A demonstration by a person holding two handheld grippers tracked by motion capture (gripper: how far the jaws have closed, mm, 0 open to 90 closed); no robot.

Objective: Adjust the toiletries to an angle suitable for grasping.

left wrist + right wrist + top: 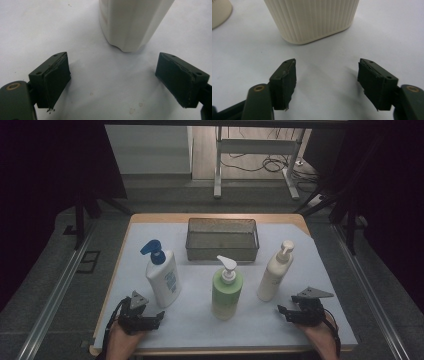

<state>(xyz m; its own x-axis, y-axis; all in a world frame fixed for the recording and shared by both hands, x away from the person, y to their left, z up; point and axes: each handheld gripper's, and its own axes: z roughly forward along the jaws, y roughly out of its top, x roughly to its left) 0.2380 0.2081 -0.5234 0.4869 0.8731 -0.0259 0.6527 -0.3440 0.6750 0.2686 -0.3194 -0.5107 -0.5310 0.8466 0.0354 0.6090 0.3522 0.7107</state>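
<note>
A lab or test room: a table under a white sheet sits inside a dark-curtained booth with metal floor rails. Behind it, a bare desk frame stands over loose cables on the floor.

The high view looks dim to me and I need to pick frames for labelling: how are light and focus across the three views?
High view: dim and soft, surroundings almost black, white table cover evenly lit, faint shadows beside the bottles. Left gripper view: bright, white bottle reasonably sharp, no glare. Right gripper view: ribbed bottle crisp, soft shadows under the tongs.
</note>
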